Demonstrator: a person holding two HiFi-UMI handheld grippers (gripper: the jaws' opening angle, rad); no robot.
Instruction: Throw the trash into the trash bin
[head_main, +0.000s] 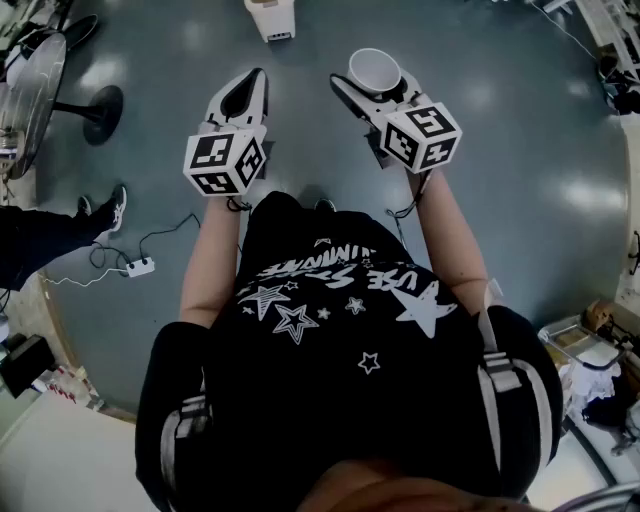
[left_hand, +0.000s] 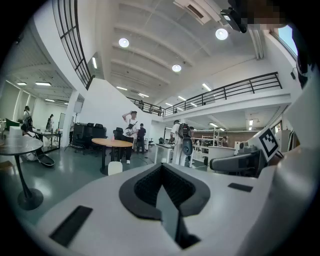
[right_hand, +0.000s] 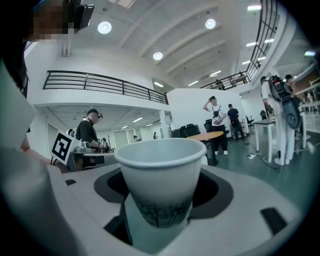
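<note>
Head view: right gripper (head_main: 372, 88) clamps an upright paper cup (head_main: 375, 66); left gripper (head_main: 248, 92) is closed and empty; a white bin (head_main: 271, 18) stands on the floor ahead, well apart. Left gripper view: jaws together. Right gripper view: cup gripped. Pickup looks done; dropping it in remains.

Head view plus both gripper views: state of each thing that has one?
white paper cup: upright, looks empty, clamped between the right gripper's jaws.
right gripper: shut on the cup.
left gripper: jaws together, nothing between them.
white trash bin: standing on the floor ahead of both grippers, cup not in it.
</note>
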